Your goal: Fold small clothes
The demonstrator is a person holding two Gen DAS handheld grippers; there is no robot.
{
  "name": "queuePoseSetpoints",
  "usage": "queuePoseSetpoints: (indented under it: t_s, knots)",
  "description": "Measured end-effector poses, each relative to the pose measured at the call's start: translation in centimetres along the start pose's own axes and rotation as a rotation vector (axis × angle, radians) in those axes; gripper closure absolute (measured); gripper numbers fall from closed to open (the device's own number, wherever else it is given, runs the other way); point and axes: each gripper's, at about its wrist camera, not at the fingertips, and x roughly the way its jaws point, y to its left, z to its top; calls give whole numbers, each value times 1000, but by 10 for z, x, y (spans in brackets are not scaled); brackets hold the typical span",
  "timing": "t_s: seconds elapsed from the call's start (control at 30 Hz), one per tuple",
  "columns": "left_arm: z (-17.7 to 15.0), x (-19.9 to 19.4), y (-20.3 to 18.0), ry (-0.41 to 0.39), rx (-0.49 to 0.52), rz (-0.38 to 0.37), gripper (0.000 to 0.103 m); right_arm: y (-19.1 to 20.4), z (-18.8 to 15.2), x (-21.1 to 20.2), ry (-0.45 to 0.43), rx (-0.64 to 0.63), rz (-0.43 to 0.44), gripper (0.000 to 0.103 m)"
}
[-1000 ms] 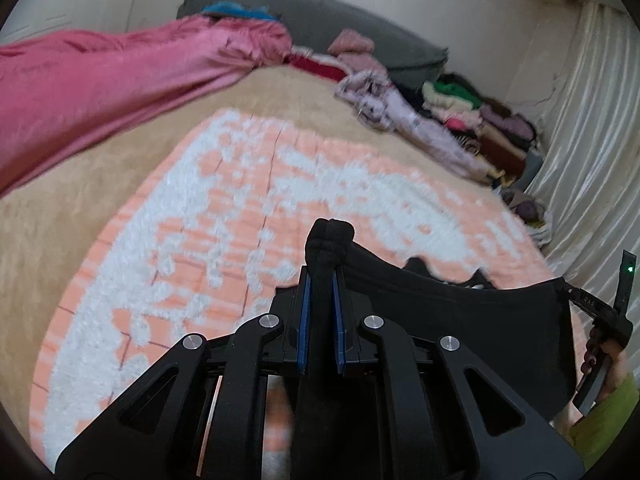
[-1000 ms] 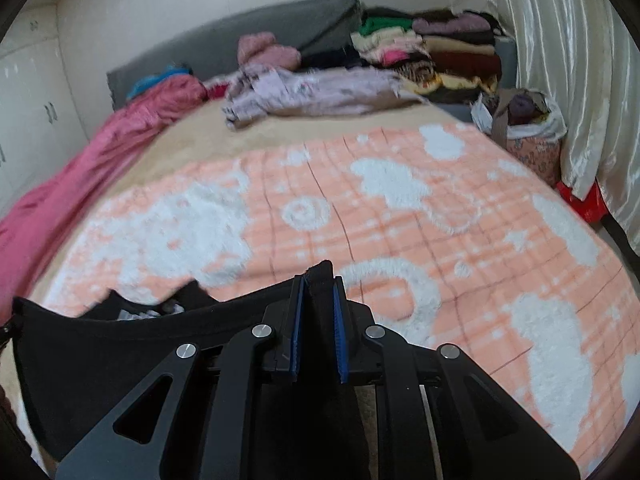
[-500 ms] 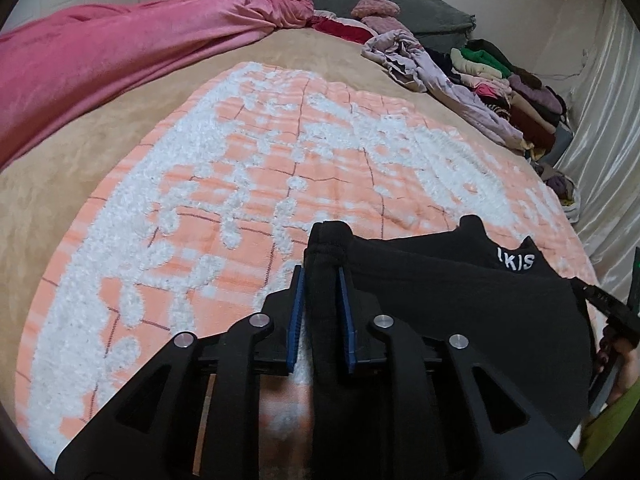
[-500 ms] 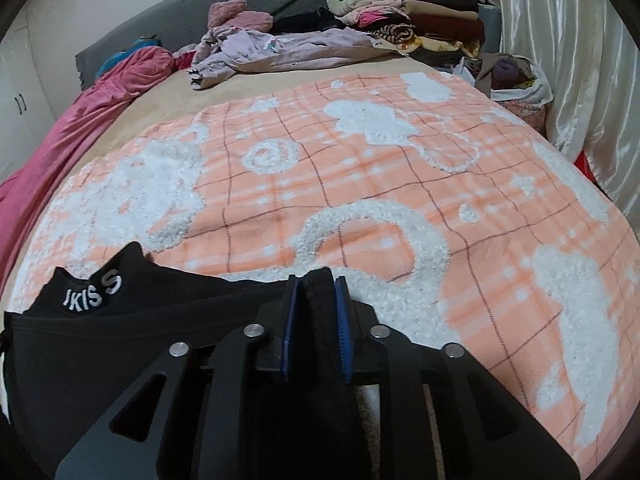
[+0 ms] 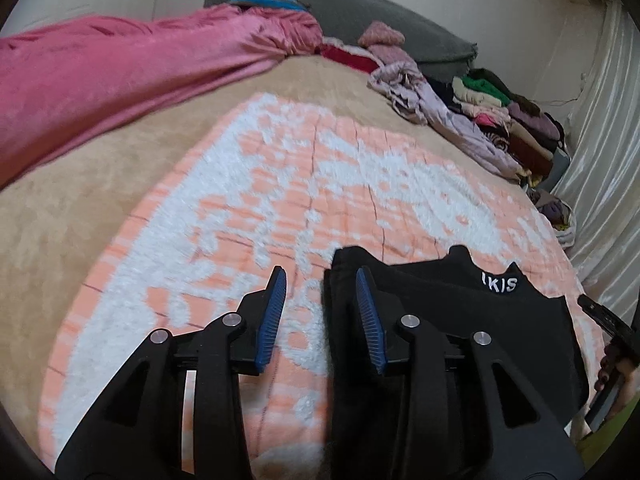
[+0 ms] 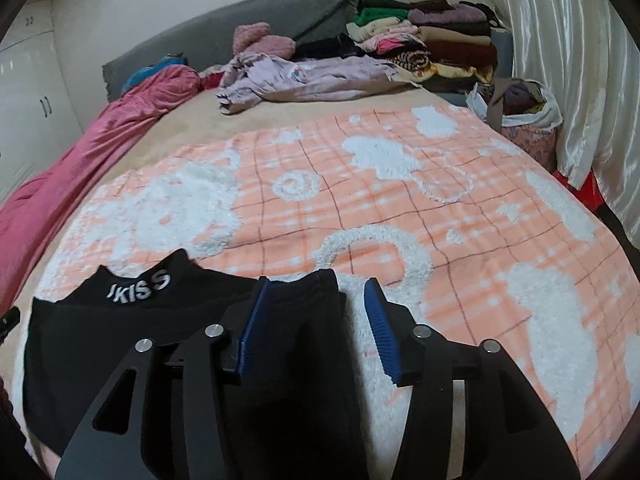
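A small black garment with white letters near its neck lies flat on the orange and white blanket. My left gripper hangs just over the garment's left edge. Its jaws are opening, and the folded edge lies loose against the right pad. In the right wrist view the same garment spreads to the left. My right gripper is over the garment's right edge, jaws opening, with the cloth between the pads but unpressed. The right gripper's side and a hand show at the left view's right rim.
A pink quilt runs along the bed's left side. A crumpled lilac garment and a stack of folded clothes sit at the head, by the grey headboard. A bag of clothes stands beside the curtain.
Both grippers brought the black garment down onto the blanket while shut on its side edges. Both have now spread their jaws and let the cloth go.
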Motion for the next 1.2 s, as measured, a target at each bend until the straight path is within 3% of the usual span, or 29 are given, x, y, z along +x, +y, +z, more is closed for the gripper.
queuePoseSetpoints:
  t_s: [0.1, 0.27, 0.53, 0.97, 1.2]
  knots:
    - [0, -10, 5, -12, -25, -6, 70, -4, -6, -13, -5, 11, 24, 52]
    - [-7, -18, 3, 6, -38, -31, 53, -7, -19, -34, -17, 12, 48, 49]
    - [-36, -22, 2, 94, -48, -68, 52, 6, -47, -58, -24, -49, 77, 44]
    - [-71, -41, 13, 149, -97, -140, 48, -9, -78, -71, -1, -19, 71, 43]
    - [-90, -40, -6, 195, -51, -163, 48, -16, -88, -73, 7, -5, 74, 43]
